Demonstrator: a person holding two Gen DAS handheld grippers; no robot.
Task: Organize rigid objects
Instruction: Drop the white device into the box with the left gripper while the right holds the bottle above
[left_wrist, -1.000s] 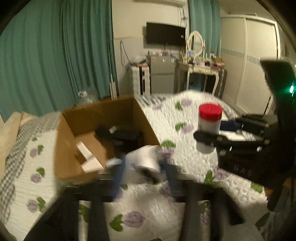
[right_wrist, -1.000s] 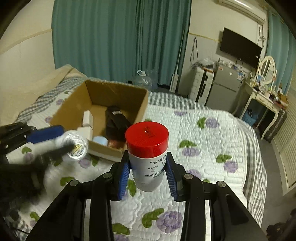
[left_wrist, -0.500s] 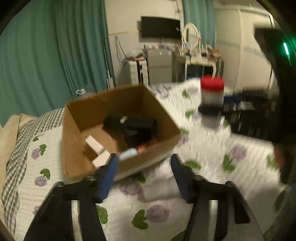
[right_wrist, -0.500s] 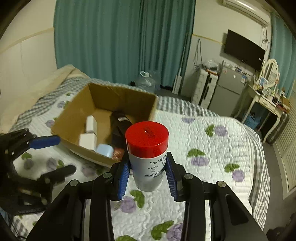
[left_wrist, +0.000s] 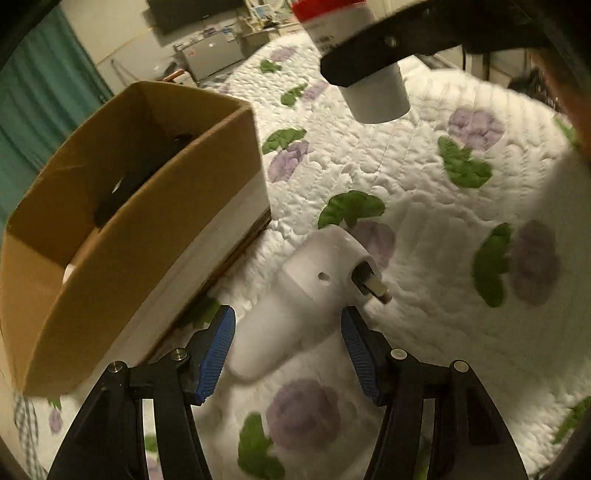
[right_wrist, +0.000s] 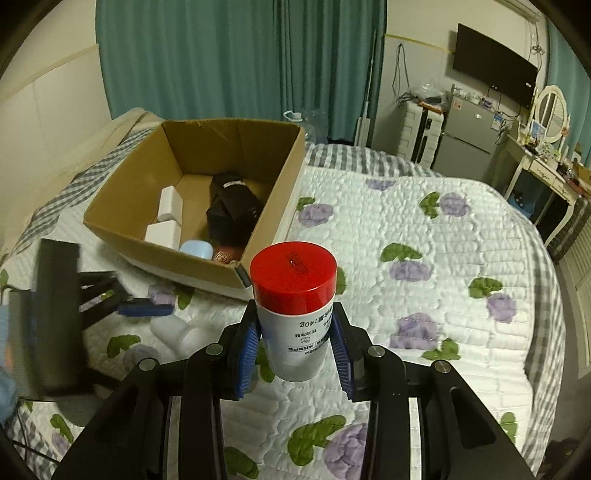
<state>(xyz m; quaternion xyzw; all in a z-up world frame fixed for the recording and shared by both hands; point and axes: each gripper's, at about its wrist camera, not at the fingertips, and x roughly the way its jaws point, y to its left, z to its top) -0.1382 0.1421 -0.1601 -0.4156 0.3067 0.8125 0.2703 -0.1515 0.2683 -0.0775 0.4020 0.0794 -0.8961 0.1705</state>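
- Closing on the white plastic dispenser-like piece (left_wrist: 314, 291) is your step in hand, as I judge it: it lies on its side on the white quilted bedspread with purple flowers (left_wrist: 424, 177), just beside the open brown cardboard box (left_wrist: 140, 206), on the box's near side.
- Your left gripper (left_wrist: 288, 347) is spread wide, its blue pads flanking the piece without touching; centre the thick body between them before you squeeze, since the rounded shell may roll on the soft quilt.
- Your right gripper (right_wrist: 295, 354) is clamped on the upright white jar with a red lid (right_wrist: 293, 306), above the bedspread near the box's front corner; keep it level.
- Box contents are only partly readable: white blocks, a pale blue item, something black.
- Motion blur smears the piece's rear end, and I cannot tell what its small protruding tip is.
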